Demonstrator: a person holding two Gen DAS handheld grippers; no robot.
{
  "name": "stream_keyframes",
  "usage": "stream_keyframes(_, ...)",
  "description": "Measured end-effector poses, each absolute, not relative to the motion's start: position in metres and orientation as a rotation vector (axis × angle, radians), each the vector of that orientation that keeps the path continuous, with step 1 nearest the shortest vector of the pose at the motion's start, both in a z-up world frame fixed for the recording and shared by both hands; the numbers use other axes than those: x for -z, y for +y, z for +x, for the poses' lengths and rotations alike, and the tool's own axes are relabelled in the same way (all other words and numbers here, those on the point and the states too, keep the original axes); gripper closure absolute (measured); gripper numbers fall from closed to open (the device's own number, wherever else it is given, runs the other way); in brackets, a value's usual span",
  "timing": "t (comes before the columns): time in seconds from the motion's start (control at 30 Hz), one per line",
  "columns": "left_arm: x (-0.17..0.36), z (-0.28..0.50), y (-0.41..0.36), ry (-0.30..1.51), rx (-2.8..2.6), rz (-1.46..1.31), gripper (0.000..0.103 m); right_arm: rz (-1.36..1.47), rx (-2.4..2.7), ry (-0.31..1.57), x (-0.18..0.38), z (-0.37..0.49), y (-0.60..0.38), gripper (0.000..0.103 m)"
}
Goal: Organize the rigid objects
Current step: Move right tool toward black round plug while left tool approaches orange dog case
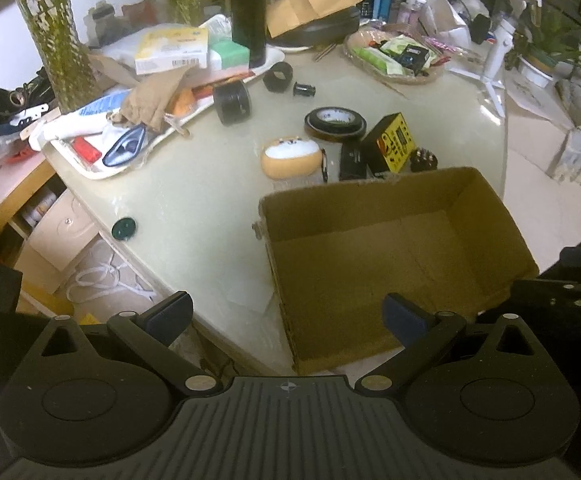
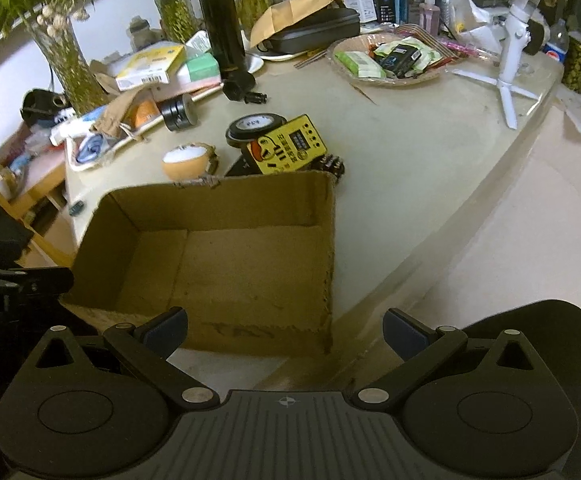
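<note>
With both the left hand-held gripper (image 1: 286, 318) and right hand-held gripper (image 2: 284, 330) wide open and empty above the empty brown cardboard box (image 1: 374, 256) at the pale counter (image 1: 194, 200) edge, a careless reach for the yellow-faced black box (image 1: 390, 142) crowded behind it could shove that carton off

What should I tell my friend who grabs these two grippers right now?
Left gripper: open, empty, near the front of the open brown cardboard box.
Right gripper: open, empty, at the box's near edge.
The box holds nothing yet.
Waiting behind it on the pale table: black tape roll, yellow-faced black gadget, round orange-and-white case, black cylinder.
Done: nothing packed. Left: probably move those pieces into the box.
</note>
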State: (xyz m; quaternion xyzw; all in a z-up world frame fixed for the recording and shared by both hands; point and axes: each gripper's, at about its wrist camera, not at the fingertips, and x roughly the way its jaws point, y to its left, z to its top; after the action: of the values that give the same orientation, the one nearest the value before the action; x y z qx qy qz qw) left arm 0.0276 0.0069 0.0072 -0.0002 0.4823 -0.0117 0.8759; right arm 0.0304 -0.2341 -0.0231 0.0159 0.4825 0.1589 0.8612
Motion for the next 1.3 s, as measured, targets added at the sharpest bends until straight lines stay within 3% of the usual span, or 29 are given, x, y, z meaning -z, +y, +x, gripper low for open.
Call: stream_keyframes(1.3, 0.004, 0.096, 0.034, 0.939, 0.036, -0.049, 0.000, 0.017, -0.331, 0.945, 0.023, 0.120, -0.244, 0.000)
